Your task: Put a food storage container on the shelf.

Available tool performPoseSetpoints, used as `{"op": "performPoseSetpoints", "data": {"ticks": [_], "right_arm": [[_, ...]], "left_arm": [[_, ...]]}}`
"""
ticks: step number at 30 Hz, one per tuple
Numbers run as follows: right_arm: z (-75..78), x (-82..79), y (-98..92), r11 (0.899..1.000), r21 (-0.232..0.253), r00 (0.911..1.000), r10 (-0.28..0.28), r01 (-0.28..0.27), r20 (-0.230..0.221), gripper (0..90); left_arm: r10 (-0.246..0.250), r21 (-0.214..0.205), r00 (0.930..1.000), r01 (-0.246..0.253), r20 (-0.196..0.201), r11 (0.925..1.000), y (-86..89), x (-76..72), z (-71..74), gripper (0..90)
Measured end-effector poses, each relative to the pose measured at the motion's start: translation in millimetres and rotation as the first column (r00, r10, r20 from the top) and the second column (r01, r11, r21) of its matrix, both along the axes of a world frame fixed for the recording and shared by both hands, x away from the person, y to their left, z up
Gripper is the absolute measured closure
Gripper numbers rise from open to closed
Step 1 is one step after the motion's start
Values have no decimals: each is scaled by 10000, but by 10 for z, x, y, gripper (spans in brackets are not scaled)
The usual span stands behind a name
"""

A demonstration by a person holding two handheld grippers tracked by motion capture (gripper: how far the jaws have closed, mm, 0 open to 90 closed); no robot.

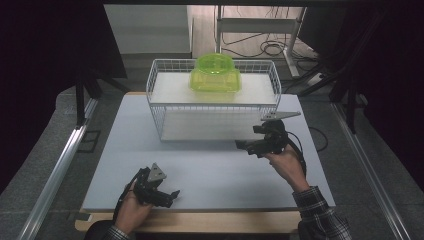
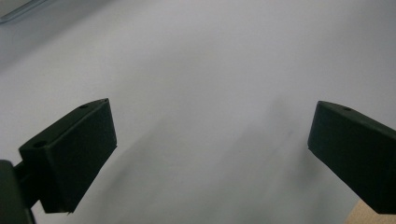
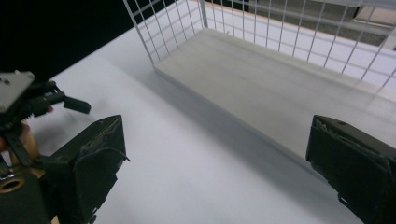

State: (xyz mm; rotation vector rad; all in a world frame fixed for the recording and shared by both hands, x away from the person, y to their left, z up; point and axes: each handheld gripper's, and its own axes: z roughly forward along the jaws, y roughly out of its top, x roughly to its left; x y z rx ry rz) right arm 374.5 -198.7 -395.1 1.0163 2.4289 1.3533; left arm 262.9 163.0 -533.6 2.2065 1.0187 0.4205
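Lime-green plastic container (image 1: 215, 73), upside down, atop white wire basket (image 1: 160, 107)

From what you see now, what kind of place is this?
Probably a lab or workshop set up for recording: a white table with a wire rack, black curtains around it, and loose cables on the floor.
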Motion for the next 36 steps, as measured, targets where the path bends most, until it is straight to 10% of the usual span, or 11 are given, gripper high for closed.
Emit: {"op": "performPoseSetpoints", "data": {"ticks": [36], "right_arm": [[-1092,-344,-308,9756,-2017,9961,-875,869,59,11]], "left_arm": [[-103,198,9998,99,189,9998,-23,-11,-16,0]]}}
